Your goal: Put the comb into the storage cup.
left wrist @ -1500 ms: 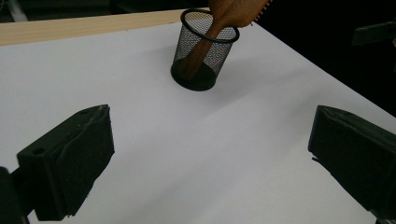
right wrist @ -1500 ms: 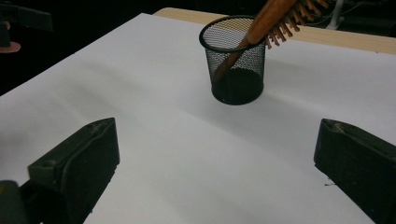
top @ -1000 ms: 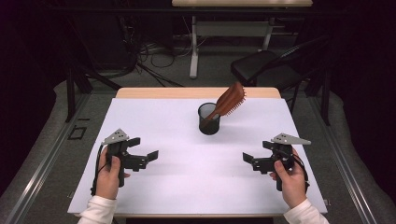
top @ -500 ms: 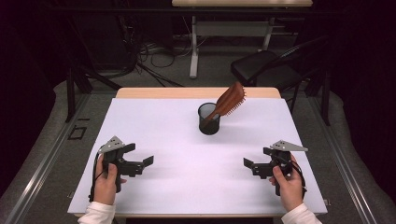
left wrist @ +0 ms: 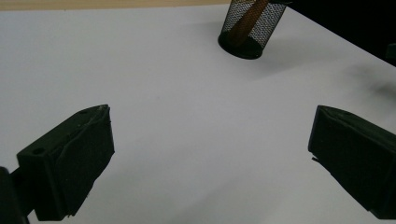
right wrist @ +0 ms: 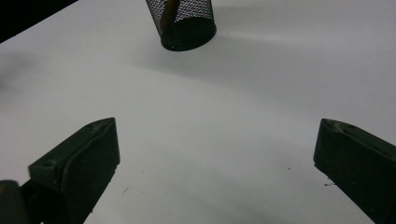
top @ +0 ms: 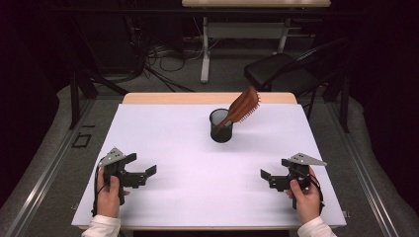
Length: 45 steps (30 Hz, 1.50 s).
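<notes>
— Where do we stand with the work?

— We judge it close to finished, or not yet begun on the reverse move. Nearest us, our left gripper (top: 143,174) sits low over the tabletop (top: 197,197), well short of the cup (top: 221,126) and to its left, jaws spread wide with nothing between them. Our right gripper (top: 267,177) mirrors it, well short of the cup and to its right, jaws likewise apart and empty.

— And the brush?

— The hairbrush (top: 241,107) stands handle-down inside the cup, leaning out over the rim toward the right, its bristled head sticking up above the mesh. From the left gripper view we see the brown handle (left wrist: 247,21) through the black wire wall. Neither gripper touches the cup or the brush; both are well apart from them.

— So what is left?

— If the aim was to put the brush in the cup, we think nothing remains. If it is to come out, all of that lies ahead.

— The surface?

— White and bare around the cup, with a strip of wood edge just behind it.

— And beyond?

— Behind the cup the room is dark: a black chair (top: 281,74) to the back right, tangled cables (top: 163,54) on the floor to the back left, and the white legs of another table (top: 205,49) farther still.
</notes>
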{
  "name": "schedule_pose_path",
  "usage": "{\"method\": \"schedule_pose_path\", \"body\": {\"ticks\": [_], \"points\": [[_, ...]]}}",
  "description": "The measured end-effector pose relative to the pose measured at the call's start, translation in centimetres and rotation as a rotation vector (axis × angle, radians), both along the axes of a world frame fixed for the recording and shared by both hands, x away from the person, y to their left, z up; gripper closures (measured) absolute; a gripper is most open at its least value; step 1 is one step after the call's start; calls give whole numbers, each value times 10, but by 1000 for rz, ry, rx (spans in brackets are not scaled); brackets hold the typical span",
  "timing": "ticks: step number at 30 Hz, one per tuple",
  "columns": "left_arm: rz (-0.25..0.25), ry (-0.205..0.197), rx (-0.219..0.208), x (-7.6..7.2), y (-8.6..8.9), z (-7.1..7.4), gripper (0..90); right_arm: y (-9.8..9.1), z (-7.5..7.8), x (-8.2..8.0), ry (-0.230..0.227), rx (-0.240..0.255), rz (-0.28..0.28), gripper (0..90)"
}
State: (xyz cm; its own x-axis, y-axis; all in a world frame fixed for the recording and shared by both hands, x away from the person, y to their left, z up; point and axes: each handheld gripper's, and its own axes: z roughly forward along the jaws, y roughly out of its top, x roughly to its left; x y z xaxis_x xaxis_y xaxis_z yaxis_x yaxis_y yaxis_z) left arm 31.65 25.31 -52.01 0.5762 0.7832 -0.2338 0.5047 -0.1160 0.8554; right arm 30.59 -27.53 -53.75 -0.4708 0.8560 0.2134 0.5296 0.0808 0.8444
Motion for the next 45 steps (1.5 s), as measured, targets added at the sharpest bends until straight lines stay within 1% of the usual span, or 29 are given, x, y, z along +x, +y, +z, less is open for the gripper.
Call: {"method": "schedule_pose_path", "body": {"ticks": [4, 5, 9, 10, 13, 20, 24, 26, 30, 36, 40, 42, 45], "points": [[9, 7, 1, 2, 2, -5, 3, -4, -3, 1, 3, -2, -16, 2], [10, 6, -1, 2, 2, -6, 3, -4, -5, 1, -4, 9, -23, 3], [11, 10, 0, 3, 2, -9, 3, -7, -6, 1, 6, 2, -25, 3], [10, 11, 1, 3, 2, -9, 3, -7, -7, 2, -1, 7, -28, 3], [11, 9, 0, 3, 2, -9, 3, -8, -8, 2, 12, 8, -30, 3], [17, 13, -5, 4, 4, -11, 3, -10, -10, 3, 4, 15, -37, 5], [19, 13, -5, 4, 4, -11, 3, -11, -9, 2, 12, 15, -40, 5], [20, 14, -6, 4, 4, -11, 3, -11, -10, 3, 7, 19, -42, 5], [23, 15, -8, 4, 5, -12, 3, -12, -10, 3, 18, 15, -47, 6], [26, 18, -11, 4, 7, -12, 3, -13, -10, 3, 15, 18, -54, 6], [28, 15, -12, 5, 8, -12, 3, -13, -10, 3, 23, 17, -59, 11], [32, 15, -19, 5, 8, -12, 3, -13, -10, 3, 23, 16, -60, 11], [34, 16, -15, 5, 9, -12, 3, -14, -11, 3, 22, 19, -62, 11]]}}
